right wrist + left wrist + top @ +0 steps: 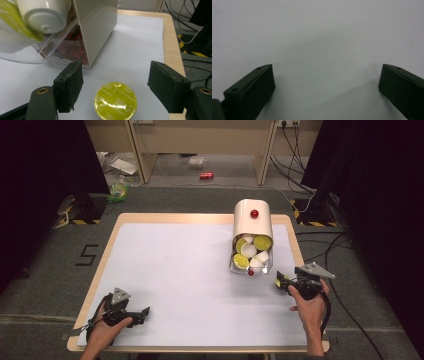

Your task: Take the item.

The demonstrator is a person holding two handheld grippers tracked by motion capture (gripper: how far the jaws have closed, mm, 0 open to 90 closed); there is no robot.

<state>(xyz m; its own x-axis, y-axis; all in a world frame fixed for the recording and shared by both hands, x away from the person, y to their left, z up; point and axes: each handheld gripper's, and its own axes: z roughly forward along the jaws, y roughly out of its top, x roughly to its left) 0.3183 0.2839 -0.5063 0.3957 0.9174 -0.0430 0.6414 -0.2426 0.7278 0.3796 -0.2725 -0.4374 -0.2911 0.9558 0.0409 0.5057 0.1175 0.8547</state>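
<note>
Leftmost, near the front left corner of the white-topped table (pixel 175 270): left gripper (pixel 142 311), held low in the left hand (pixel 102 327), jaws spread wide and pointing toward the middle of the sheet. From the left gripper view, bare white surface between the two black jaws, nothing gripped, nothing touched.

Further right, toward the far right part of the table: cream capsule dispenser (pixel 253 222), tipped on its side with a red knob (pixel 254 213) on top and its clear drawer (pixel 250 265) facing the front edge. Inside the drawer, a heap of capsules (pixel 250 251), some with yellow-green foil lids, some showing white cup bottoms. In the right gripper view, same drawer (pixel 27 53) close at upper left, a white capsule bottom (pixel 43 13) pressed against its clear wall, red packaging behind it, perhaps more pods, too blurred to tell.

Rightmost, just off the dispenser's front right corner: right gripper (pixel 281 281) in the right hand (pixel 310 305), jaws parted wide. Between them, flat on the table and foil up, one yellow-green capsule (pixel 115 101), lettering printed round the lid. Neither pad (pixel 72 82) touching it; gaps on both sides, wider on the right. Capsule just in front of the dispenser's cream wall (pixel 98 27), apart from it.
</note>
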